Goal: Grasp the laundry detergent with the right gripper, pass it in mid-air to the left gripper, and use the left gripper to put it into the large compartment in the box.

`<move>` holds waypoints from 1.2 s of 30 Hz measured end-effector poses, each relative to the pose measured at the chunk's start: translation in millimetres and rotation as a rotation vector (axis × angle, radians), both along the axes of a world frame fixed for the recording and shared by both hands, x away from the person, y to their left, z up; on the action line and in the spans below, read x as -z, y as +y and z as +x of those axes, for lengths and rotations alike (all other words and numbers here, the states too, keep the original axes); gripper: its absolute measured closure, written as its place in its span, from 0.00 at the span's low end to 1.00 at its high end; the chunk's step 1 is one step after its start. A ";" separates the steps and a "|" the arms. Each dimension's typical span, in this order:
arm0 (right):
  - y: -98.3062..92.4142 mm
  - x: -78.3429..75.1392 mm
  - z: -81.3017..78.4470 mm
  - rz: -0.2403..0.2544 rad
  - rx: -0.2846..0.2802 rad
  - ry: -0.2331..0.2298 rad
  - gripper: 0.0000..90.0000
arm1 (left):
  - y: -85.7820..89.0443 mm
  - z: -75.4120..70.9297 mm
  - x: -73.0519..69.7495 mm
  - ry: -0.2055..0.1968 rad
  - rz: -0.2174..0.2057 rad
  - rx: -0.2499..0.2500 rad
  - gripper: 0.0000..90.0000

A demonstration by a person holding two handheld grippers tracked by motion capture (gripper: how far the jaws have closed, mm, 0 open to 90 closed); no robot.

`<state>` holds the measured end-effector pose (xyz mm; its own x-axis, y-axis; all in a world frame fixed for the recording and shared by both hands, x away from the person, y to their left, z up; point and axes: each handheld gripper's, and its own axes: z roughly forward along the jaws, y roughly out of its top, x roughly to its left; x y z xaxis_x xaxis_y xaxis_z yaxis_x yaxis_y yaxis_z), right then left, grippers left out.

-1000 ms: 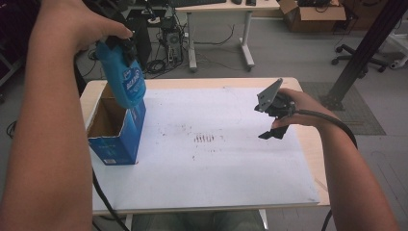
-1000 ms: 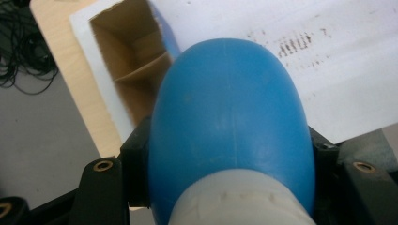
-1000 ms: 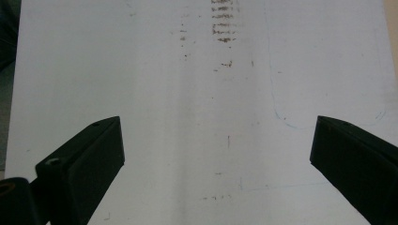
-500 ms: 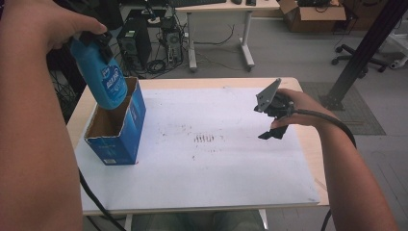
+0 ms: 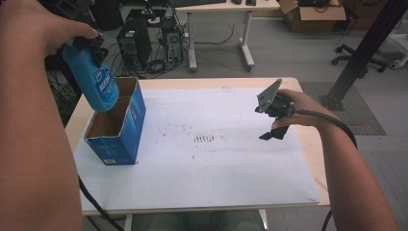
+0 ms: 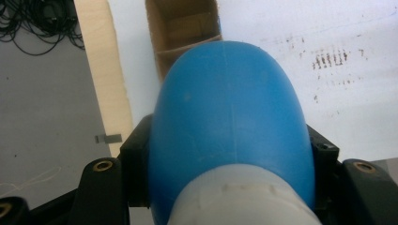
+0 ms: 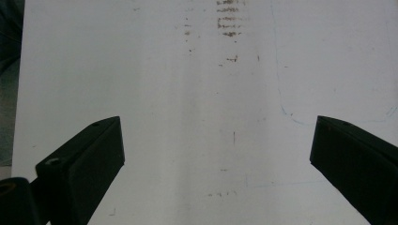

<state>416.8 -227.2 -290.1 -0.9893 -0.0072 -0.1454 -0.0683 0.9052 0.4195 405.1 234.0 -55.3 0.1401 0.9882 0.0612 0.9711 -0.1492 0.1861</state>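
Bottle (image 5: 91, 79) hangs in the air over the left end of the table (image 5: 308, 144) in the high view, blue, tilted, its lower end just above the open top of the box (image 5: 118, 130), which stands upright on the white sheet (image 5: 216, 168) near the left edge. The left gripper (image 5: 89, 41) grips the bottle at its upper end under the person's left hand (image 5: 43, 24). On the right, the right gripper (image 5: 274, 115) hovers over the sheet, well apart from bottle and box; its jaws are too small here to judge. In the left gripper view the bottle's (image 6: 230, 126) rounded blue body bulges between the two black jaws, which clench it from both sides, with a pale band, perhaps a cap or collar, at the bottom edge. Beyond it lie the box's (image 6: 183, 28) brown inside, the table's (image 6: 101, 70) wooden edge and the stained sheet (image 6: 328, 56). In the right gripper view the jaws stand wide apart and released, with bare, marked sheet (image 7: 211, 117) between them.
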 end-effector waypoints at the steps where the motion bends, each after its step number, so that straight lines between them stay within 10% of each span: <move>1: -0.1 0.0 -0.1 0.001 0.000 -0.001 0.04 | 1.2 0.2 1.3 0.000 -0.003 -0.007 0.42; 36: 0.0 -4.0 -0.1 -0.007 0.005 0.015 0.04 | 35.2 14.3 71.1 0.064 -0.018 -0.021 0.42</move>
<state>416.7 -227.2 -286.1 -0.9915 -0.0030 -0.1301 -0.0571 0.9084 0.4143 419.5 269.2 -126.4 0.1221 0.9919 0.0348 0.9841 -0.1256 0.1256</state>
